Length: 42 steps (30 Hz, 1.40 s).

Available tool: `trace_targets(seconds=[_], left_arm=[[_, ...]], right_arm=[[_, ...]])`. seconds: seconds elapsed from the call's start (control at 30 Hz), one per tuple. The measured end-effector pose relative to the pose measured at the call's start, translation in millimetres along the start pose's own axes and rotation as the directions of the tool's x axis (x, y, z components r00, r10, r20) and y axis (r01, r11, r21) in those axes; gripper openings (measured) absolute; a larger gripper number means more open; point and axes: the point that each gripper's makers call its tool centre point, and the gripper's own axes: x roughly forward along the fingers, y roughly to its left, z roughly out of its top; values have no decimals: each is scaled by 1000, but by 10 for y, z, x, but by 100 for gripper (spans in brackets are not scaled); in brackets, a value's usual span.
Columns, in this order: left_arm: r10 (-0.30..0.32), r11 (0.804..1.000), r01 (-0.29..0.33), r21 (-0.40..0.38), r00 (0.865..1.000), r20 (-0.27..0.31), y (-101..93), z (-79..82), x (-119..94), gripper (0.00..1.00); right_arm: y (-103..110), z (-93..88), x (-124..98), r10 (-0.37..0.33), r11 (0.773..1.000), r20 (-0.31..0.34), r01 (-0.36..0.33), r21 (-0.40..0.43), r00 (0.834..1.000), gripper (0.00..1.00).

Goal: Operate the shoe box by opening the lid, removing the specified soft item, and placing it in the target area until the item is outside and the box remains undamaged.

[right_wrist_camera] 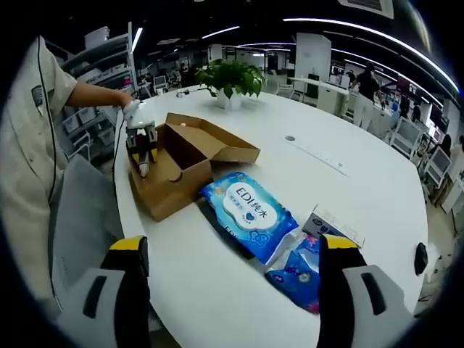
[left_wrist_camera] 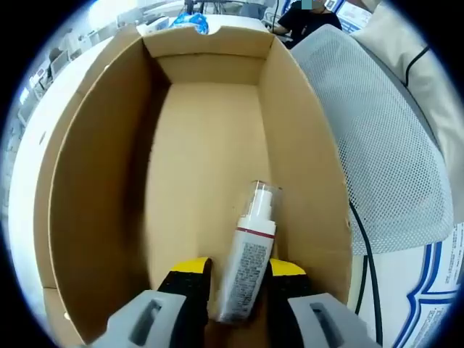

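Note:
In the left gripper view I look down into the open cardboard shoe box [left_wrist_camera: 101,181]. A white pump bottle [left_wrist_camera: 250,246] with a clear cap lies along its floor, and my left gripper [left_wrist_camera: 239,279] has a yellow-tipped jaw pressed to each side of it. In the right gripper view the same box [right_wrist_camera: 177,181] stands on the white table with its lid [right_wrist_camera: 217,141] swung open. A person's hand holds the left gripper [right_wrist_camera: 142,148] inside it, the bottle pointing down. My right gripper [right_wrist_camera: 235,290] hangs open above the table, holding nothing.
Two blue wipe packs [right_wrist_camera: 250,214] [right_wrist_camera: 301,272] and a small white carton [right_wrist_camera: 330,221] lie right of the box. A potted plant [right_wrist_camera: 230,78] stands at the far side. A grey mesh chair [left_wrist_camera: 384,145] sits against the table edge by the person's sleeve [right_wrist_camera: 29,130].

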Motion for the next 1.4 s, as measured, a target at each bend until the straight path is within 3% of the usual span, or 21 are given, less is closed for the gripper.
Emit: trace_targets(seconds=[0.33,0.47,0.6,0.9,1.13,1.4], left_arm=[[40,999,-40,-21,999,22,1,43,7,21],[13,997,-12,-80,1000,13,-56,41,8,20],[28,997,-27,-78,1000,11,-55,54,-7,20],[71,992,-62,-112,994,79,17,198,-133,19],[141,979,-112,-172,976,168,92,366,-253,19],[209,959,-135,-250,932,298,149,633,-386,19]], right_arm=[[155,146,179,23,999,67,-25,29,998,91],[229,182,264,34,999,82,-36,34,996,90],[299,212,341,46,998,97,-51,45,994,90],[485,349,520,75,994,153,-87,72,985,88],[600,445,627,96,990,188,-113,83,978,85],[720,596,759,121,985,231,-145,90,965,80]])
